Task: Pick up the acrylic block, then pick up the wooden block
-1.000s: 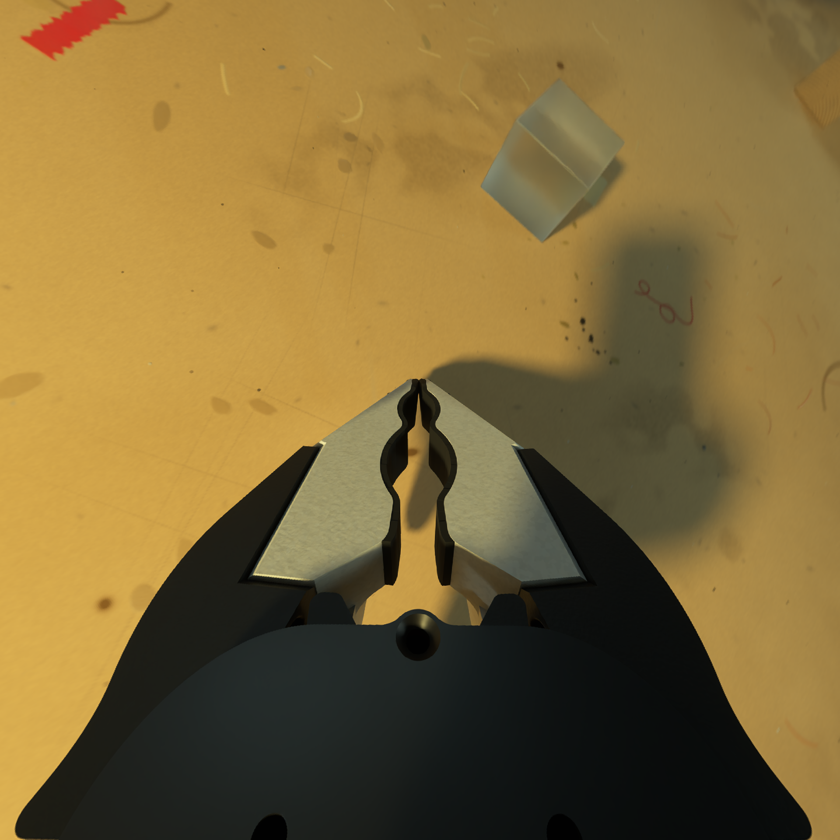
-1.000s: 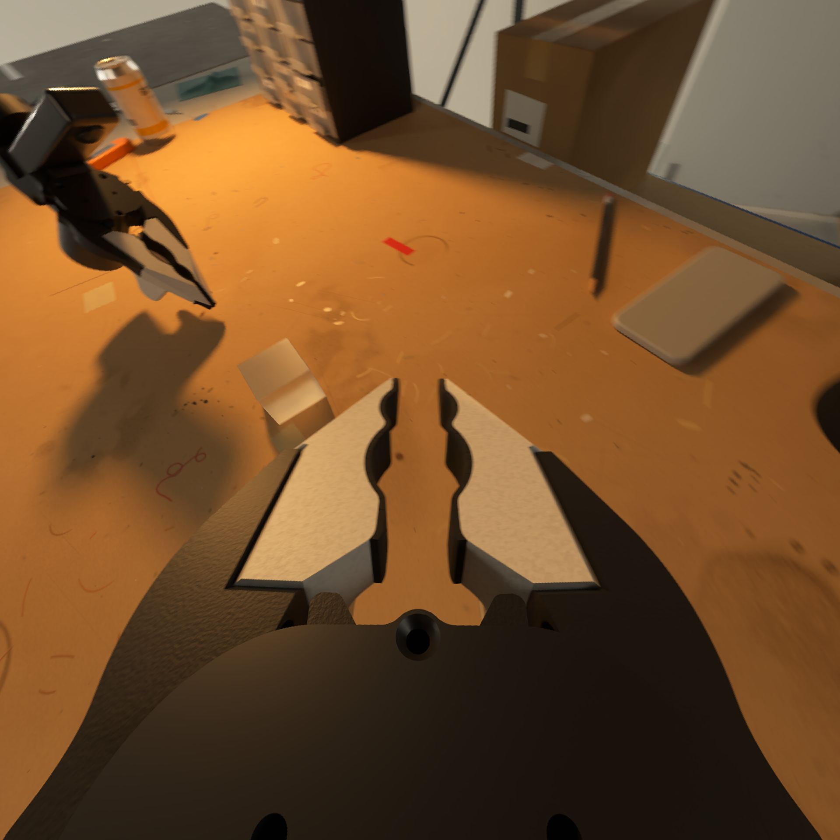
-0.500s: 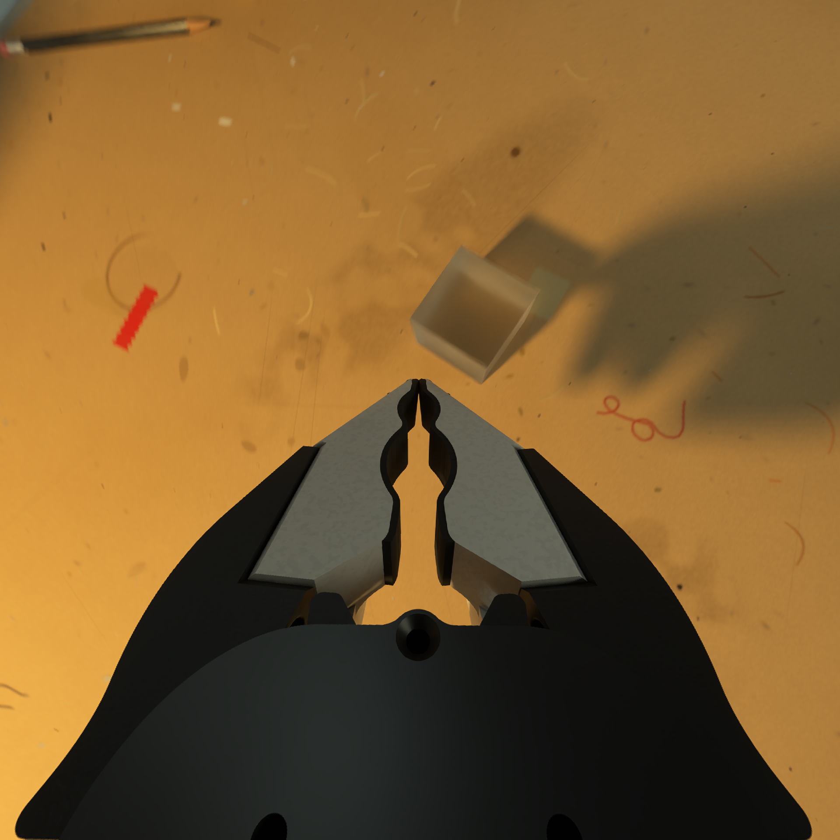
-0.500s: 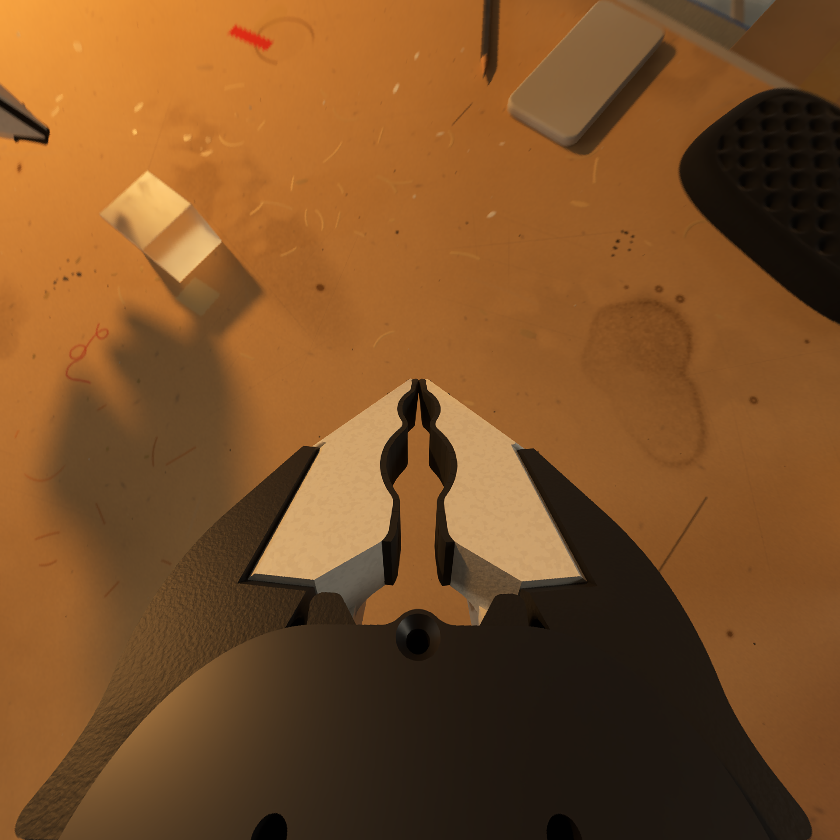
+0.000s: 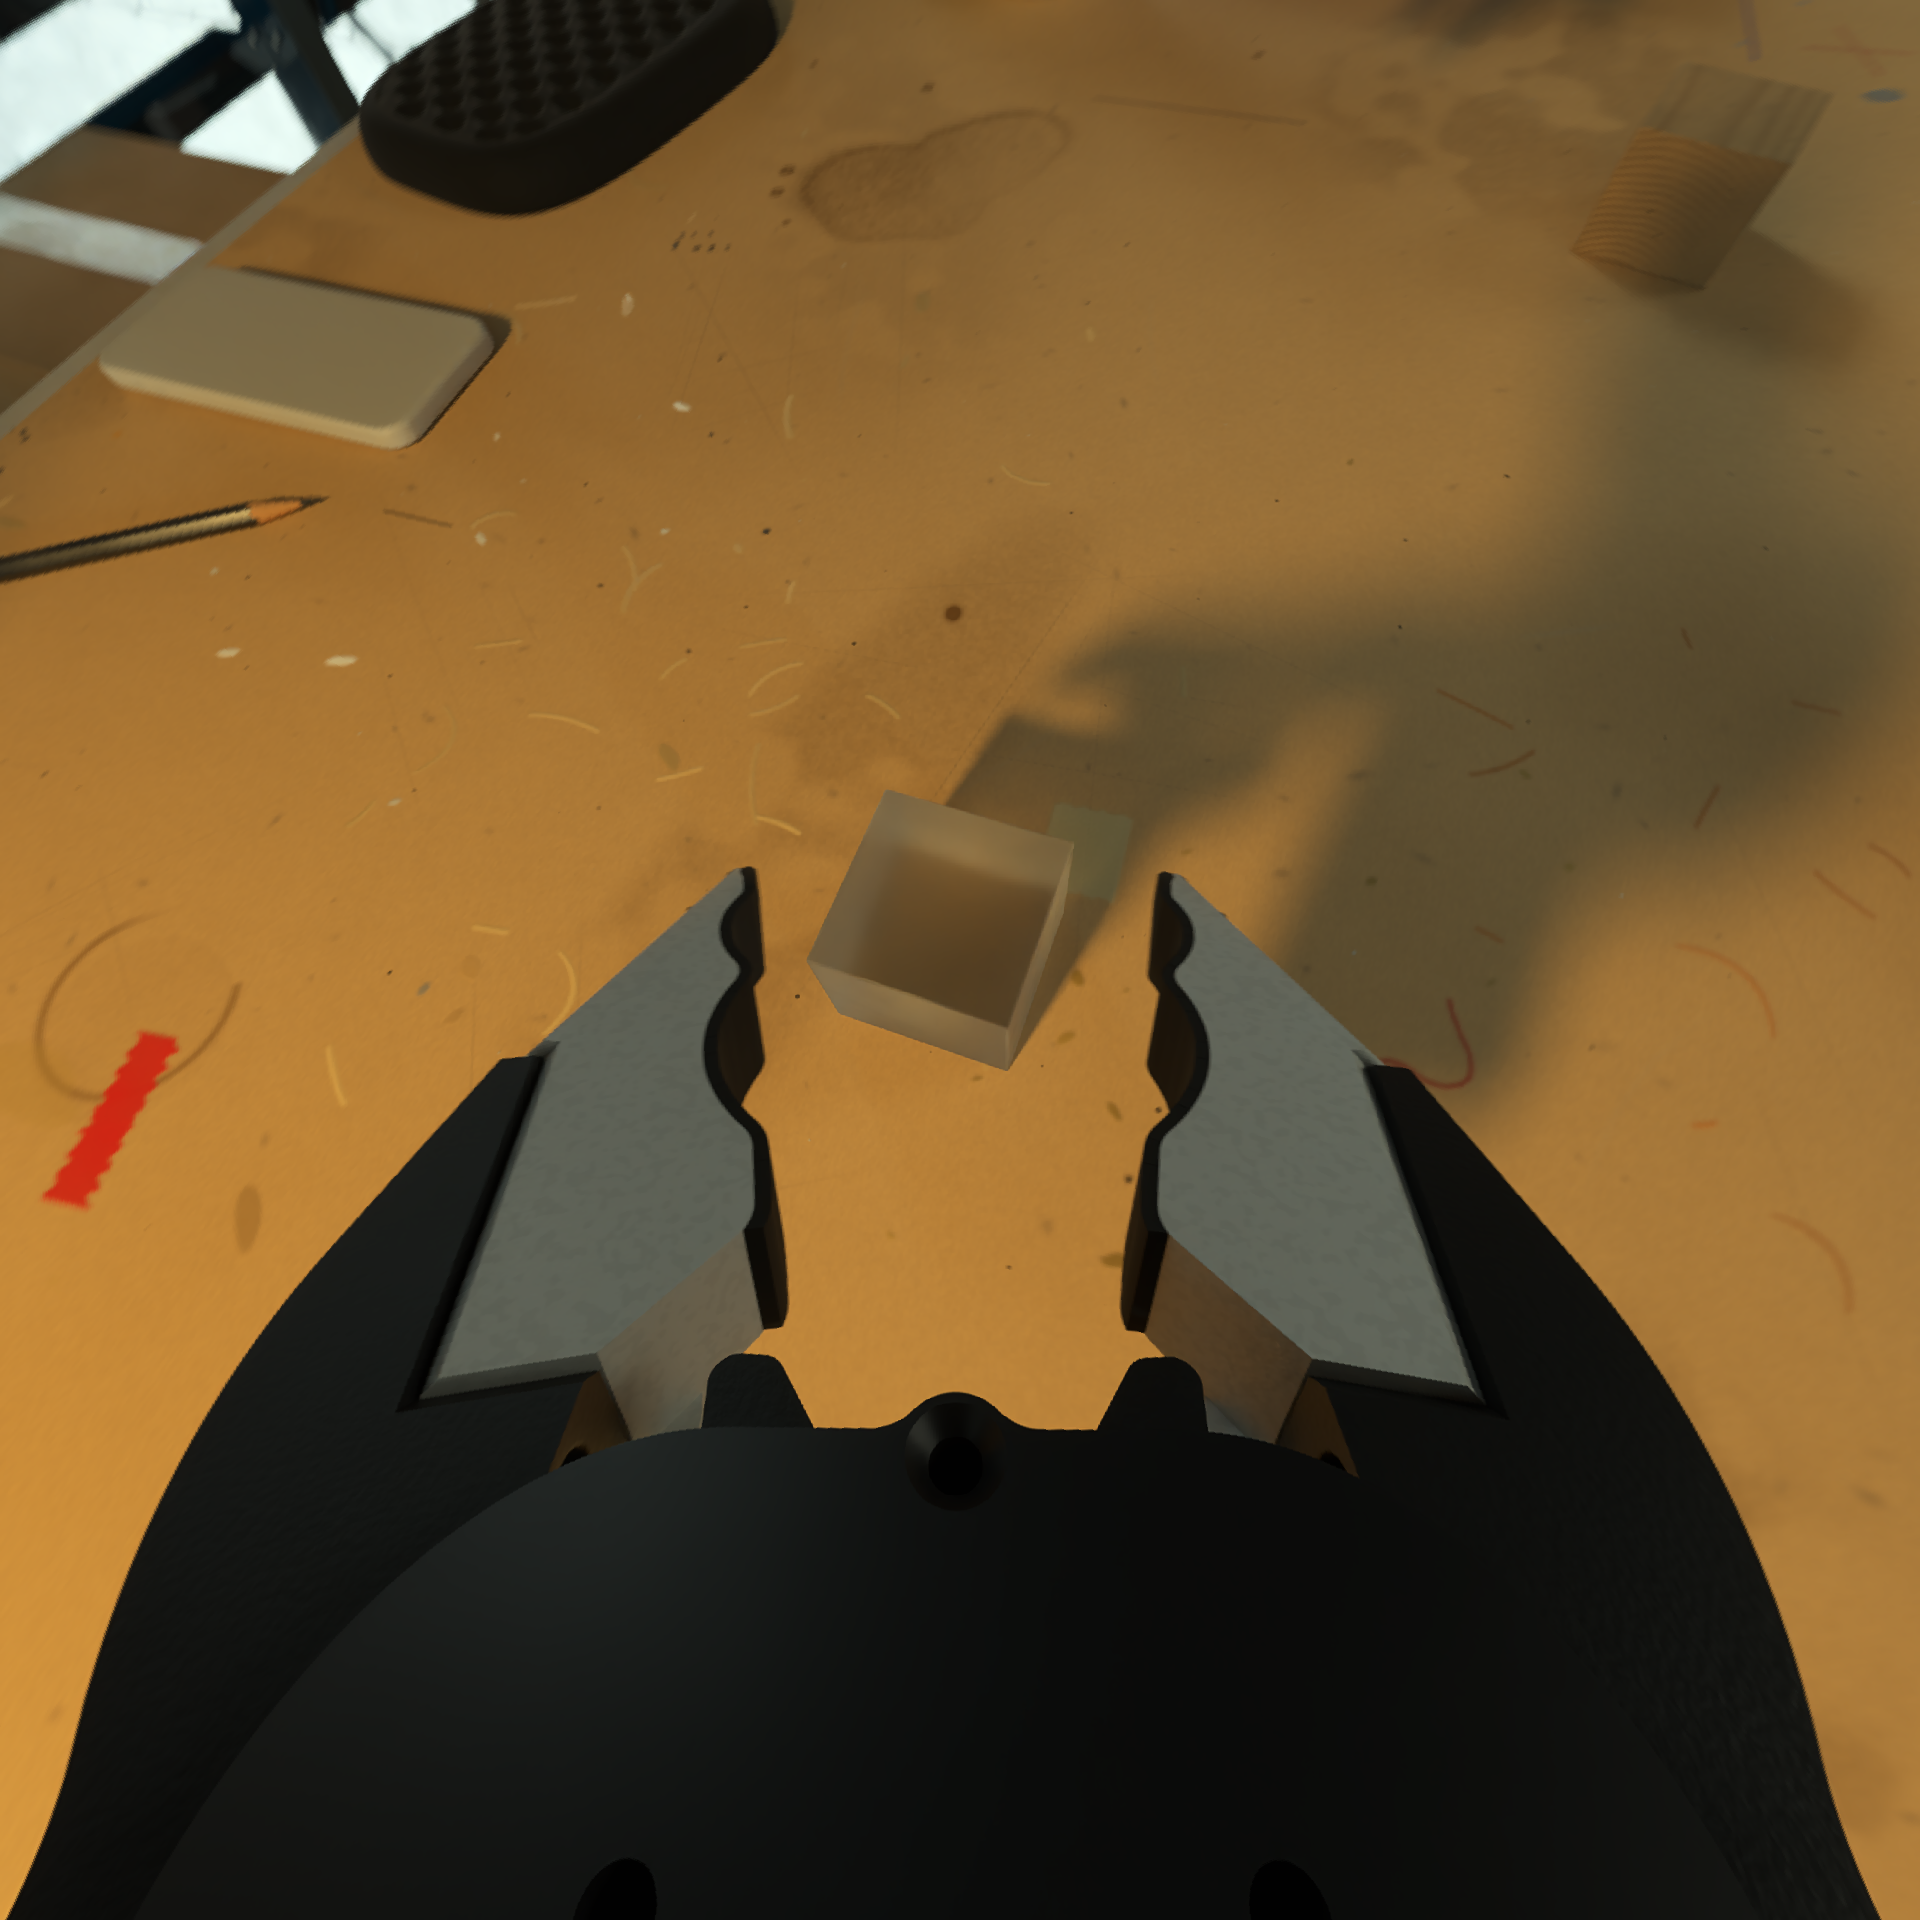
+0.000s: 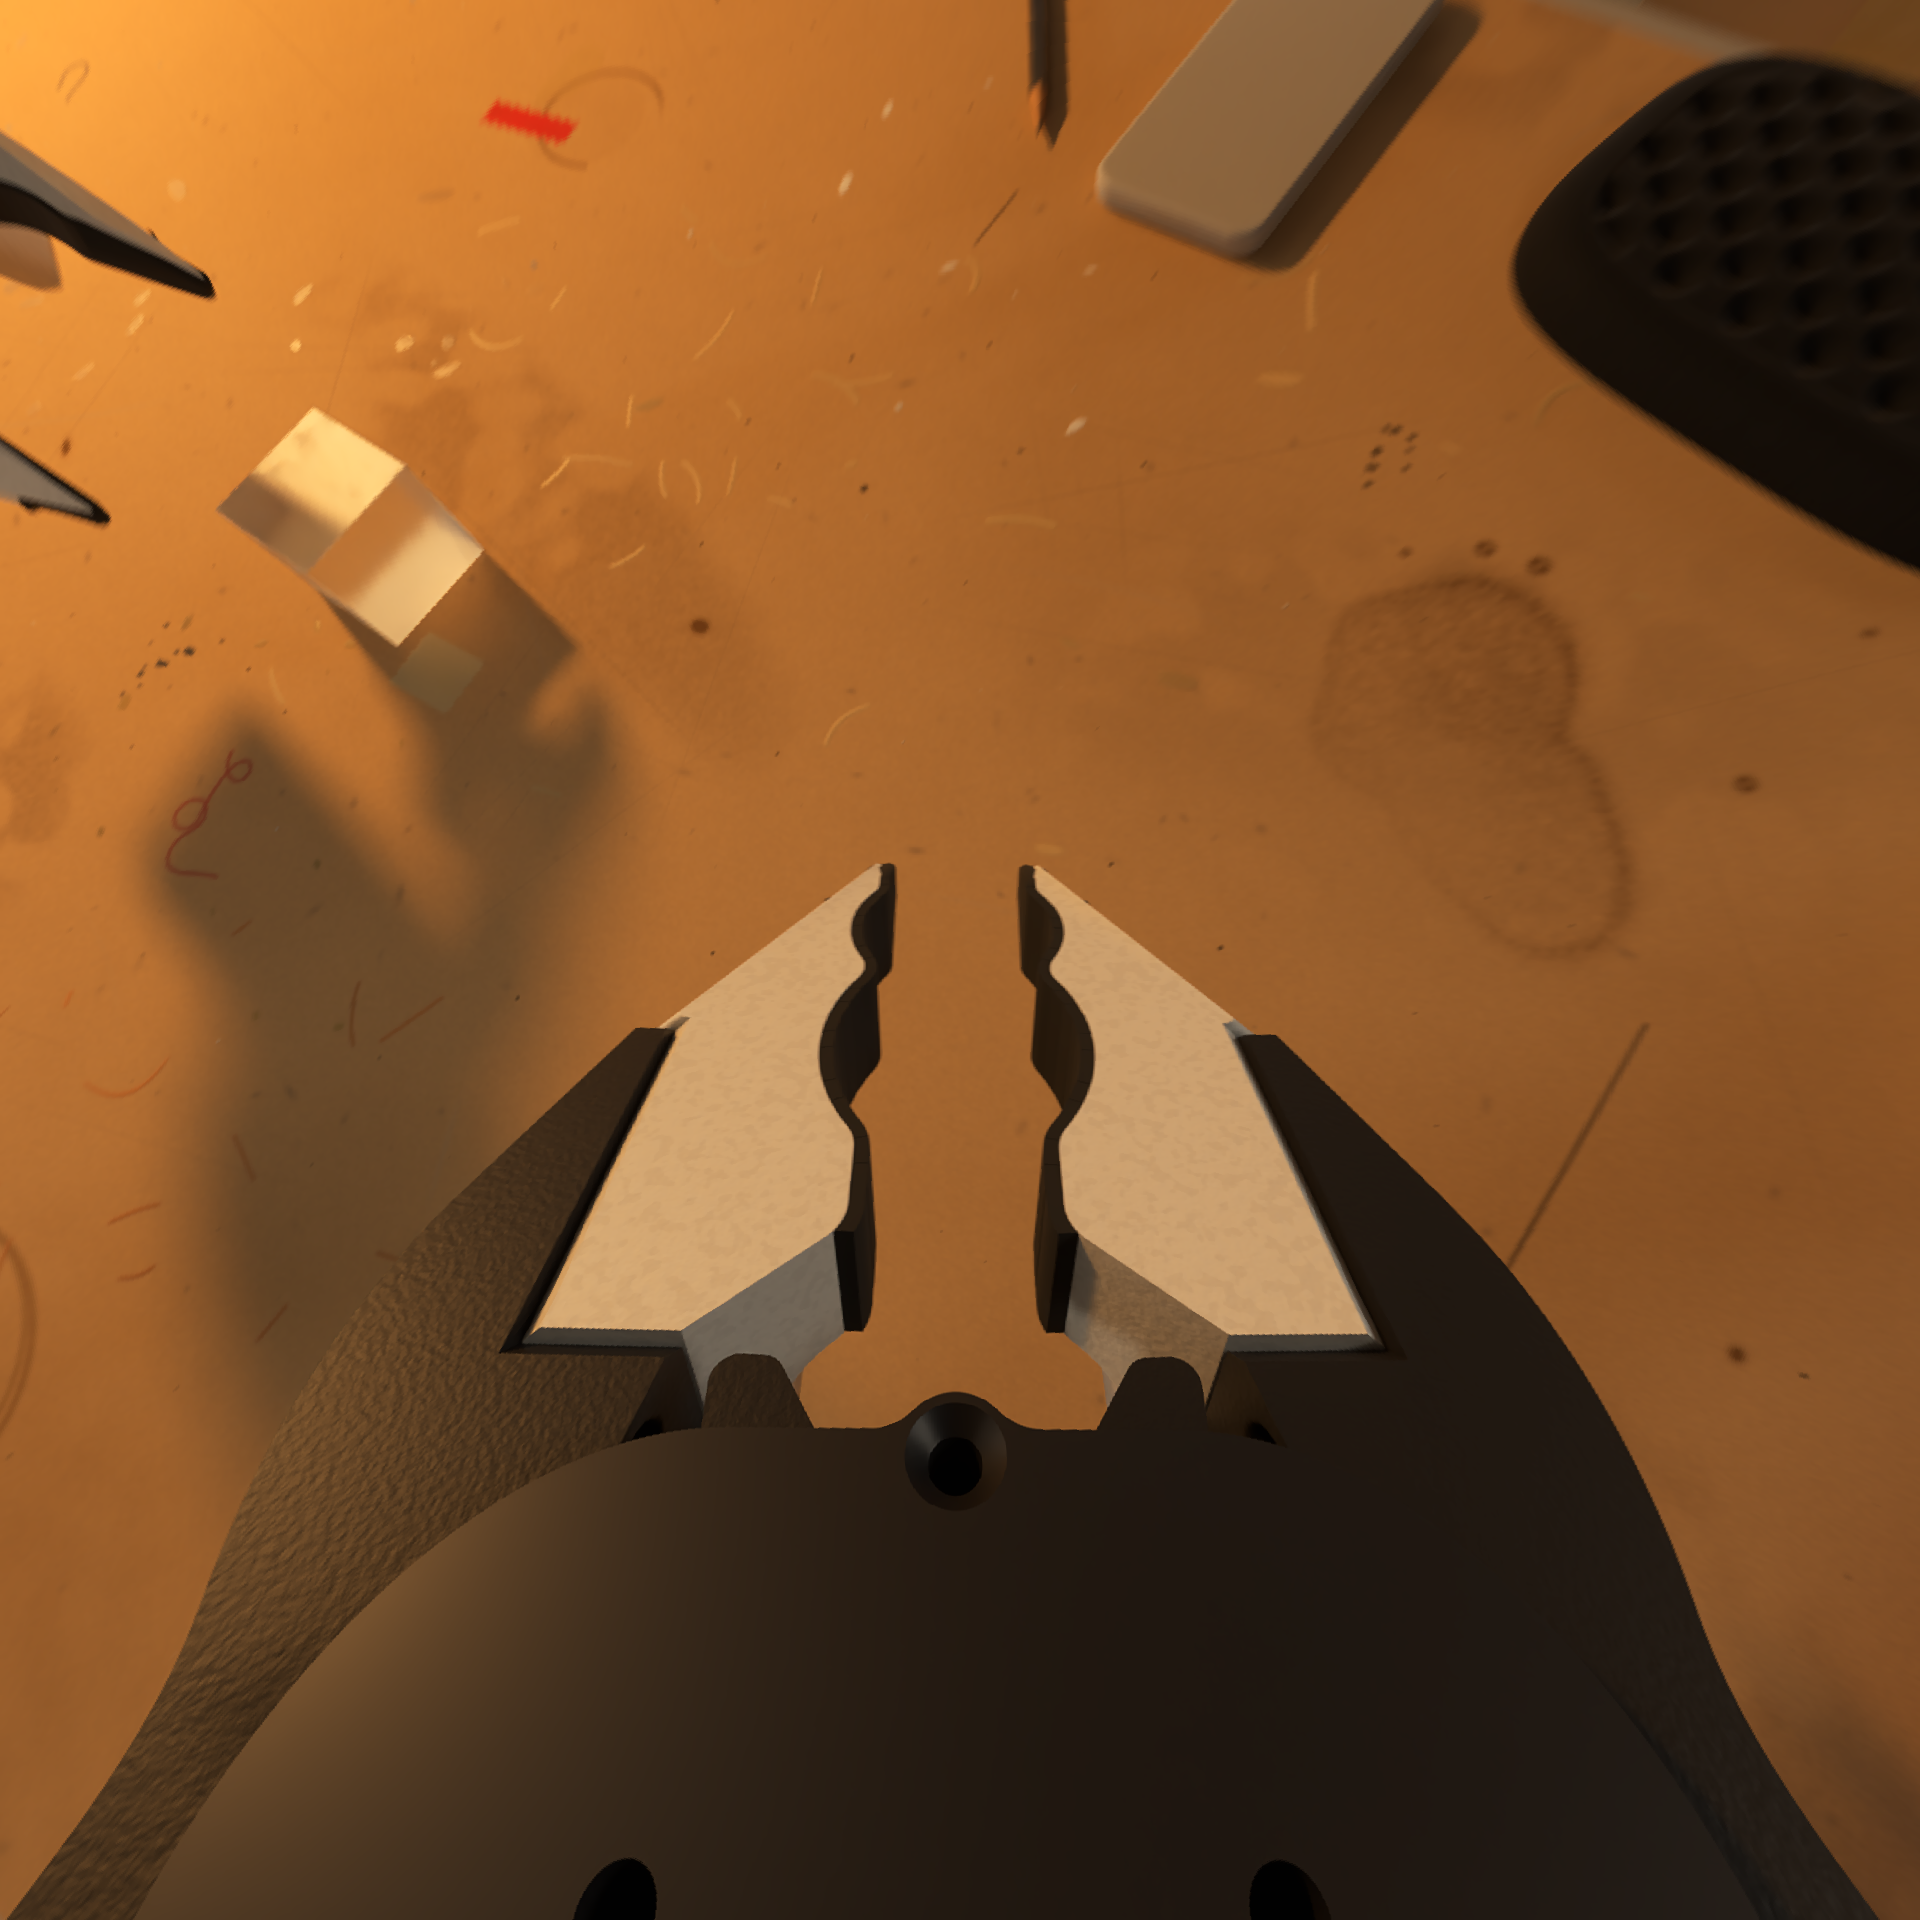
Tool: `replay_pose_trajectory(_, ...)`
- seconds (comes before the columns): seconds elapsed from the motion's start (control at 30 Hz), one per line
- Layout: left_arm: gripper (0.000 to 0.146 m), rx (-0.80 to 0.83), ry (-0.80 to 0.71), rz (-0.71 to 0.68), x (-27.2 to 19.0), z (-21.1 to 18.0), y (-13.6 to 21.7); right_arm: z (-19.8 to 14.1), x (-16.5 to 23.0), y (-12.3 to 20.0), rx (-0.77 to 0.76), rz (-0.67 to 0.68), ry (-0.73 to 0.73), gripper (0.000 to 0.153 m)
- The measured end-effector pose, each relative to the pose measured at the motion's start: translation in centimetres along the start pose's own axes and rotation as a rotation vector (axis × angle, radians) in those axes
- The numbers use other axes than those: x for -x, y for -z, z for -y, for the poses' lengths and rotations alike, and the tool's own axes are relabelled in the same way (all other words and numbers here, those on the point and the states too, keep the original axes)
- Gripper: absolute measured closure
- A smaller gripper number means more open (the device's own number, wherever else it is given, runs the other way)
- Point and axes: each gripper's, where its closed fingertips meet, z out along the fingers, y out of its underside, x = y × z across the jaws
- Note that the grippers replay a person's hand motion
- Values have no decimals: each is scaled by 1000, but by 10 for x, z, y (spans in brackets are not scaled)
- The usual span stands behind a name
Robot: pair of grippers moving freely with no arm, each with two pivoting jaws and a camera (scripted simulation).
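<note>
The clear acrylic block (image 5: 940, 940) lies on the wooden table just below my left gripper (image 5: 954, 883), which is wide open with the block between and slightly beyond its fingertips, not touching them. The wooden block (image 5: 1694, 187) sits far off at the upper right of the left wrist view. In the right wrist view the acrylic block (image 6: 353, 535) lies at the upper left, with the left gripper's fingertips (image 6: 156, 265) at the left edge. My right gripper (image 6: 956, 878) is partly open and empty above bare table.
A black perforated pad (image 5: 561, 94), a beige flat slab (image 5: 301, 353) and a pencil (image 5: 156, 535) lie along the table's far left edge. A red tape strip (image 5: 109, 1122) lies at left. The pad (image 6: 1756, 281), slab (image 6: 1268, 125) and pencil (image 6: 1044, 73) also show in the right wrist view.
My left gripper has opened wide and moved over the acrylic block, which now sits between its fingertips. My right gripper, shut half a second ago, has opened partly and barely moved.
</note>
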Motion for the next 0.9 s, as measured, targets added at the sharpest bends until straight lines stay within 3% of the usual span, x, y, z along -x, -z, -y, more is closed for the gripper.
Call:
replay_pose_trajectory(0.1, 58, -63, -85, -10, 7, -13, -5, 11, -2, 12, -66, -47, 25, 117)
replay_pose_trajectory(0.2, 58, -86, -173, -51, 11, -24, -15, 24, -3, 37, -149, -150, 65, 109)
replay_pose_trajectory(0.37, 64, -51, -169, -186, 9, -35, -37, 27, -5, 124, -255, -498, 47, 97)
replay_pose_trajectory(0.43, 66, -47, -190, -217, 6, -36, -44, 22, -7, 162, -346, -636, 31, 93)
replay_pose_trajectory(0.53, 80, -4, -238, -246, 1, -42, -52, -18, -10, 191, -386, -695, -55, 91)
replay_pose_trajectory(0.67, 85, -37, -225, -228, 6, -29, -44, -102, -13, 178, -329, -661, -324, 83)
replay_pose_trajectory(0.9, 85, -138, -83, -63, 28, 20, 15, -180, -8, 108, -123, -716, -474, 67)
